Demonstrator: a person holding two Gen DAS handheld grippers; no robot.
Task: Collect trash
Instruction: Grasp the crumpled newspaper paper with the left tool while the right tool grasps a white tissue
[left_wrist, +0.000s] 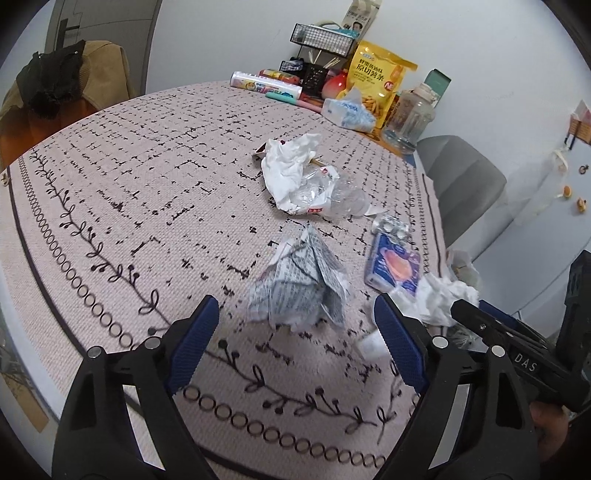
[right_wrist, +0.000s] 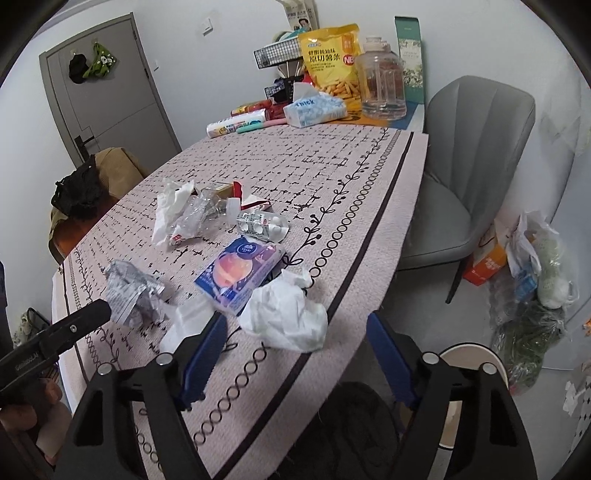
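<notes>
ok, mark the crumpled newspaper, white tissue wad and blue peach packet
crumpled newspaper (left_wrist: 299, 284): left wrist view, middle of the wad.
white tissue wad (right_wrist: 286, 315): right wrist view, centre of crumple.
blue peach packet (right_wrist: 238, 273): right wrist view, printed face.

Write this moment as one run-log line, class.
left gripper: jaws open, around crumpled printed newspaper ball, not gripping | right gripper: jaws open, around crumpled white tissue, not gripping | patterned pink tablecloth: trash uncollected

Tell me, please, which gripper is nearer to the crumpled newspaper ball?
Left. The left gripper hangs open just short of the crumpled newspaper ball, which lies ahead between its jaws. The right gripper is off to the side, over the white tissue wad.
</notes>
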